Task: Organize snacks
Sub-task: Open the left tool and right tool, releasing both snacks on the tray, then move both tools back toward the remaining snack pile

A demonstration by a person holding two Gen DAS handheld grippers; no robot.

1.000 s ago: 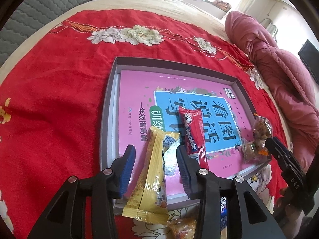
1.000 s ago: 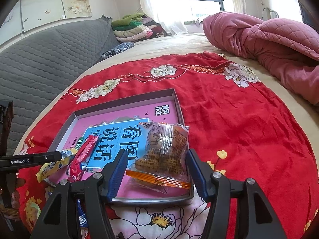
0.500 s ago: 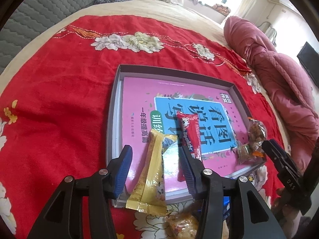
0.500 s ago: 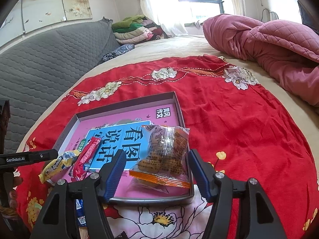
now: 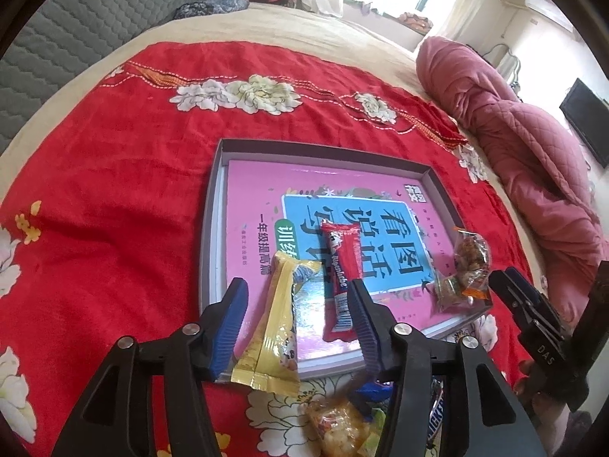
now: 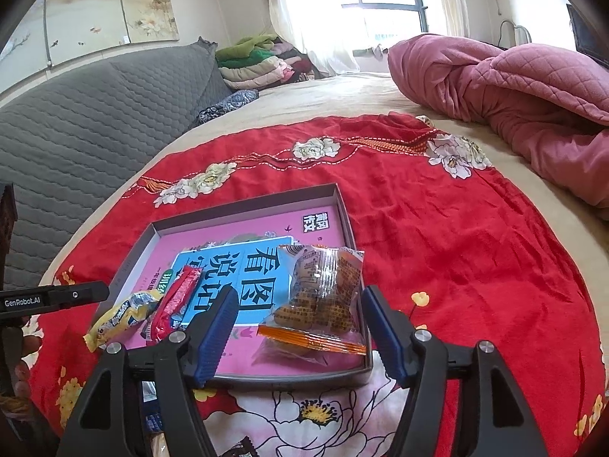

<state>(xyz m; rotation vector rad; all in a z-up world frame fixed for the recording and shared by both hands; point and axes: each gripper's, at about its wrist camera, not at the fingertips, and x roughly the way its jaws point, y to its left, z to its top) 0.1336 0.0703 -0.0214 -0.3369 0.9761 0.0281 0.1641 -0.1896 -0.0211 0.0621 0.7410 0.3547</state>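
Left gripper (image 5: 298, 314): pitched steeply down over the near edge of the tray; jaws opening, blue pads clear of the wrapper between them, gripping nothing.
Yellow snack bar (image 5: 277, 323): lies between the left jaws, far end on the book, near end overhanging the tray rim onto the red floral blanket (image 5: 114, 190).
Red snack bar (image 5: 341, 278): flat on the book, just right of the yellow bar, its near end beside the right pad.
Tray (image 5: 210, 228): shallow grey box on the blanket, on a bed; holds a pink book (image 5: 259, 194).
Right gripper (image 6: 298, 337): angled down at the tray's near right corner; jaws opening, pads clear, gripping nothing.
Clear biscuit bag (image 6: 323, 297): rests in that corner, between the right jaws.
Loose snacks (image 5: 338, 419): on the blanket in front of the tray.
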